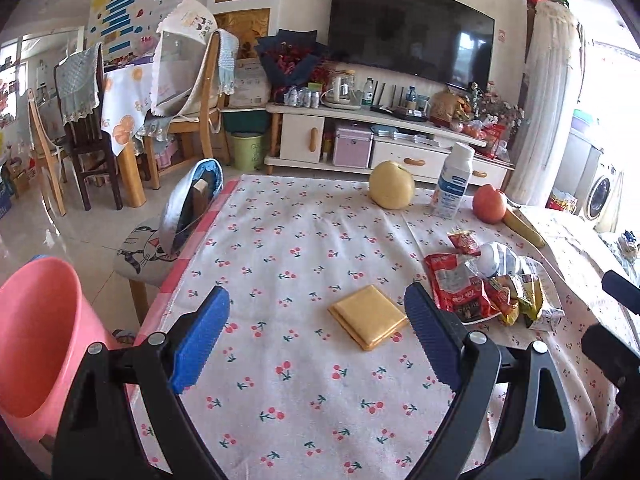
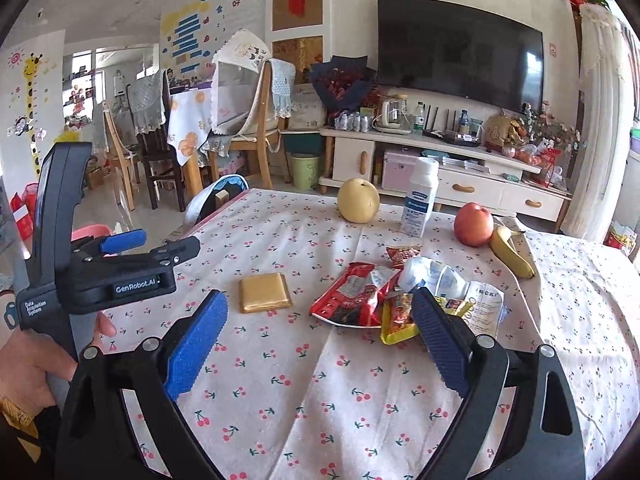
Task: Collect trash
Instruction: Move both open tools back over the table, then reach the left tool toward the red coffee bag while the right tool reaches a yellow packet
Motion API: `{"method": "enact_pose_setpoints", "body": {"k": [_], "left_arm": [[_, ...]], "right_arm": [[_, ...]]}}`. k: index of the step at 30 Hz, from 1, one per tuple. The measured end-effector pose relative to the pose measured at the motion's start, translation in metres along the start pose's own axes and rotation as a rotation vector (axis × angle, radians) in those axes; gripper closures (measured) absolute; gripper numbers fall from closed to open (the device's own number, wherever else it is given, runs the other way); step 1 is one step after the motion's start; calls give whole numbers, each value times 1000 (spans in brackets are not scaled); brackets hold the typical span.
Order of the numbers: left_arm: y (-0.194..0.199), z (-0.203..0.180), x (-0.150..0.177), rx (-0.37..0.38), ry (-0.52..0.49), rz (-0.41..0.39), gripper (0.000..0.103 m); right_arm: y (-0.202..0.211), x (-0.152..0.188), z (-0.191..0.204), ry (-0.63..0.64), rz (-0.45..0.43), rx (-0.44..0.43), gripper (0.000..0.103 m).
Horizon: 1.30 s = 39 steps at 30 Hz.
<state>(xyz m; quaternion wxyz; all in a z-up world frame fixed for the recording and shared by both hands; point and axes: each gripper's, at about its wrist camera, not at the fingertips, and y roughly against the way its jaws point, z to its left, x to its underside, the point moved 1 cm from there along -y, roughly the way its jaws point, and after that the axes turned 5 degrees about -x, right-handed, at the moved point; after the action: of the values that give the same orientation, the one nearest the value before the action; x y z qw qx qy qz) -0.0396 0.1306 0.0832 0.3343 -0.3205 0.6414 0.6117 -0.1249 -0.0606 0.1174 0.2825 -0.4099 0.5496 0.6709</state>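
Note:
A pile of trash (image 2: 400, 296) lies right of centre on the cherry-print tablecloth (image 2: 320, 400): red snack wrappers (image 1: 460, 284), a yellow wrapper (image 2: 396, 316) and a crumpled white plastic bottle (image 2: 432, 276). A flat gold packet (image 1: 368, 316) lies apart, left of the pile. My left gripper (image 1: 316, 340) is open above the cloth, the gold packet just beyond its right fingertip. My right gripper (image 2: 318, 344) is open too, with nothing between its pads; its right fingertip overlaps the near edge of the pile. A hand holds the left gripper (image 2: 170, 242) at the left.
A pink bin (image 1: 36, 340) stands on the floor off the table's left edge. At the table's far side are a pear (image 1: 391, 185), a white bottle (image 1: 454, 184), an apple (image 1: 489, 203) and a banana (image 1: 524, 228). A stool with a bag (image 1: 188, 208) stands at the left.

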Motion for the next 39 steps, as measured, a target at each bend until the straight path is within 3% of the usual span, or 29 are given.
{"method": "enact_pose_setpoints", "body": {"k": [7,12,21,31,39], "left_arm": [[-1,-35,8,57,-42,15,13],[-3,-44,8,101,-16,32,13],[-18,-90,2,150,-126,64,13],[-55,-173,-5,326,-271,152,13],[-104,-206,-9,292,-328,216,13]], "right_arm": [[10,2,-33,-43,-21,39,11],[16,1,-54,-86,-37,59,11],[26,1,-82,-166,-65,76,11],[36,5,-120,-278,-65,120,11],[27,11,-145,-321,-6,138,11]]}}
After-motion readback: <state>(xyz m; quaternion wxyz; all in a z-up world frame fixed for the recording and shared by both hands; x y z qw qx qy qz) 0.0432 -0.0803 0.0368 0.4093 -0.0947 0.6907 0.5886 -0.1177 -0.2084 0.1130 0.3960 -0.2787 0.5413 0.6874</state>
